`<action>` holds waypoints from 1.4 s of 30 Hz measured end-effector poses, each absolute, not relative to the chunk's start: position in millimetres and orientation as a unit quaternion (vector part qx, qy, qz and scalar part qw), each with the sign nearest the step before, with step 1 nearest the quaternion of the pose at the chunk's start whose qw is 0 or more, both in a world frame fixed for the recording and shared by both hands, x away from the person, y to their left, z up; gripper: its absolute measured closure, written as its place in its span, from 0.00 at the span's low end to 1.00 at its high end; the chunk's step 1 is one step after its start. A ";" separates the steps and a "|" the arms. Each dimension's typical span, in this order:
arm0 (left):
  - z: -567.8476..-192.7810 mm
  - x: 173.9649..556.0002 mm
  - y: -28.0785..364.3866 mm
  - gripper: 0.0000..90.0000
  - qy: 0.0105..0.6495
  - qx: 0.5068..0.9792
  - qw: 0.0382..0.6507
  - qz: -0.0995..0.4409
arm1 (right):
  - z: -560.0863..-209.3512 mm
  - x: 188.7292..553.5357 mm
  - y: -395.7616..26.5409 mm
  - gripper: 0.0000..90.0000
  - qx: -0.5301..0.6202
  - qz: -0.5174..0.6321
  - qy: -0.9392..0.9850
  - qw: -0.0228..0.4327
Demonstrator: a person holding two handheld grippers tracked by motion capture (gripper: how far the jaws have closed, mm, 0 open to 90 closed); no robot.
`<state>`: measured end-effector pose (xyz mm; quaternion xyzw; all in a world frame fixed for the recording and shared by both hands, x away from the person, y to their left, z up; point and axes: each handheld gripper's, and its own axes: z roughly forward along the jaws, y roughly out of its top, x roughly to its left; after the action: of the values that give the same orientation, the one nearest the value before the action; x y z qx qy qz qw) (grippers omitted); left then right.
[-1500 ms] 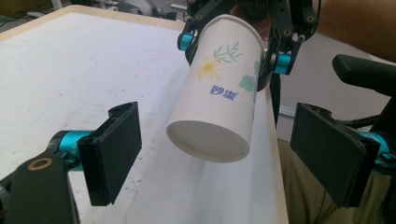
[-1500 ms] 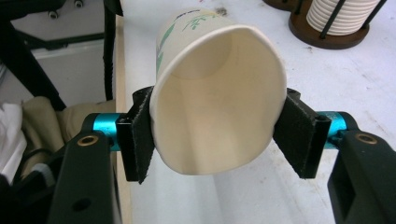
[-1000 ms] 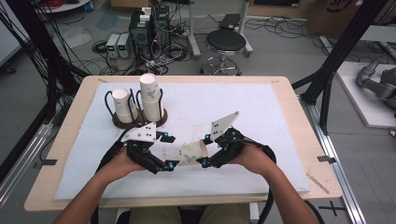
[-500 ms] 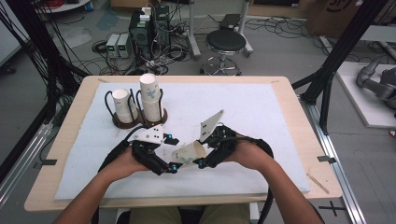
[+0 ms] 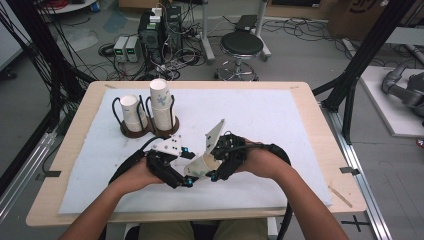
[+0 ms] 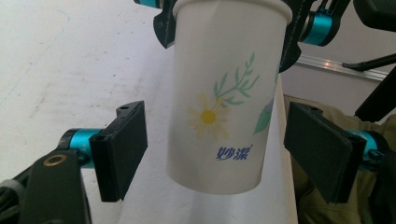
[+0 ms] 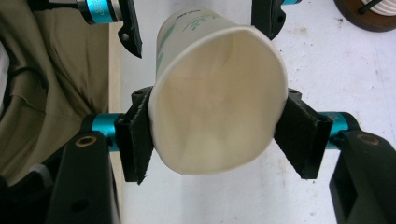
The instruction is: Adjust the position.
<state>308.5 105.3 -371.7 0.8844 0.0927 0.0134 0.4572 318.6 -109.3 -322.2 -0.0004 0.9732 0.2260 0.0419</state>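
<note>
while the right gripper (image 7: 219,140) clamps its fingers (image 7: 135,140) on the rim end of a paper cup (image 7: 217,112), squeezing the mouth oval, the cup hangs sideways above the white surface (image 5: 280,115) between both hands. the left gripper (image 6: 215,151) has just been closing, its fingers (image 6: 119,149) either side of the cup's base end with a gap on each side, not touching. two cup stacks (image 5: 161,105) stand in a wire holder (image 5: 150,131) farther back.
</note>
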 end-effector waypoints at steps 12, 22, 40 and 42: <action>-371.8 309.0 96.4 0.28 0.080 0.894 0.441 0.003 | -319.5 316.9 -99.0 0.39 -0.014 0.198 0.979 0.041; -374.3 309.2 93.1 0.32 0.079 0.899 0.431 -0.006 | -320.7 315.2 -94.3 0.39 -0.018 0.180 0.983 0.042; -376.6 310.3 91.5 0.42 0.066 0.905 0.420 -0.015 | -322.6 314.8 -92.1 0.40 -0.023 0.179 0.983 0.030; -377.0 309.8 91.7 0.42 0.069 0.904 0.422 -0.017 | -323.2 315.1 -92.7 0.40 -0.020 0.182 0.983 0.029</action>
<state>309.8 91.7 -377.0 0.9039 0.0686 -0.0171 0.4218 315.1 -92.7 -323.2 -0.0199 0.9827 0.1817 0.0286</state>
